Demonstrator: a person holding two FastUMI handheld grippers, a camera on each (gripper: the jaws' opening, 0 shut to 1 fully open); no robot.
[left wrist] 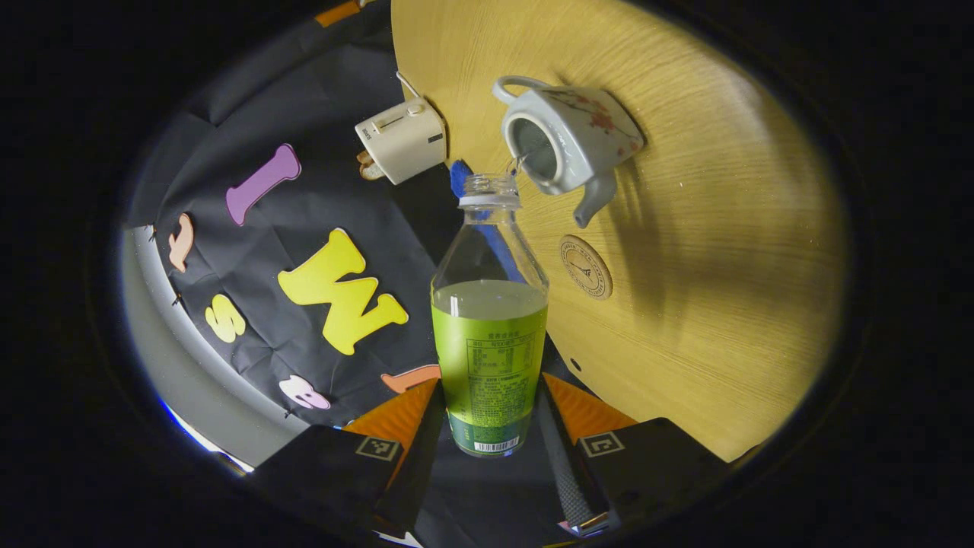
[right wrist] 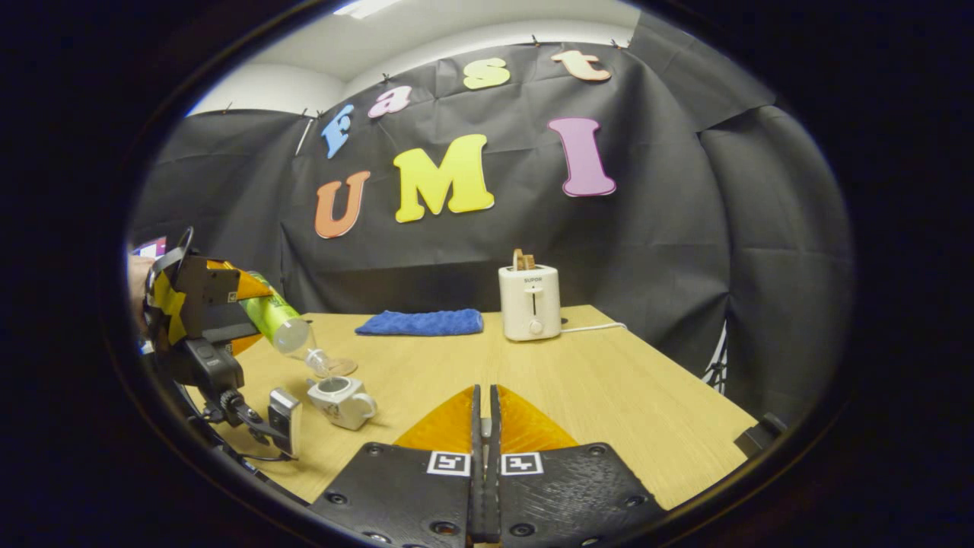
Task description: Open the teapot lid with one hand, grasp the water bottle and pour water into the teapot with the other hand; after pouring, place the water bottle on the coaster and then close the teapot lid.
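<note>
In the left gripper view my left gripper [left wrist: 491, 396] is shut on a clear water bottle [left wrist: 491, 335] with a green label, about half full. The bottle is tilted, with its open mouth right at the opening of the white flowered teapot [left wrist: 567, 141]. The teapot stands lidless on the wooden table [left wrist: 723, 228]. A thin trickle runs from mouth to pot. A round coaster [left wrist: 585, 266] lies beside the teapot. The right gripper view shows the left gripper [right wrist: 255, 312] tipping the bottle [right wrist: 278, 320] over the teapot [right wrist: 340, 401]. My right gripper [right wrist: 485, 426] hovers over the table's middle, shut, with nothing showing between its fingers.
A white toaster [right wrist: 530, 302] with bread in it and a folded blue cloth [right wrist: 421, 322] sit at the table's far edge against the black wall. The toaster [left wrist: 402, 141] and cloth [left wrist: 460, 175] also appear behind the bottle. The table's right edge [right wrist: 685, 380] drops off nearby.
</note>
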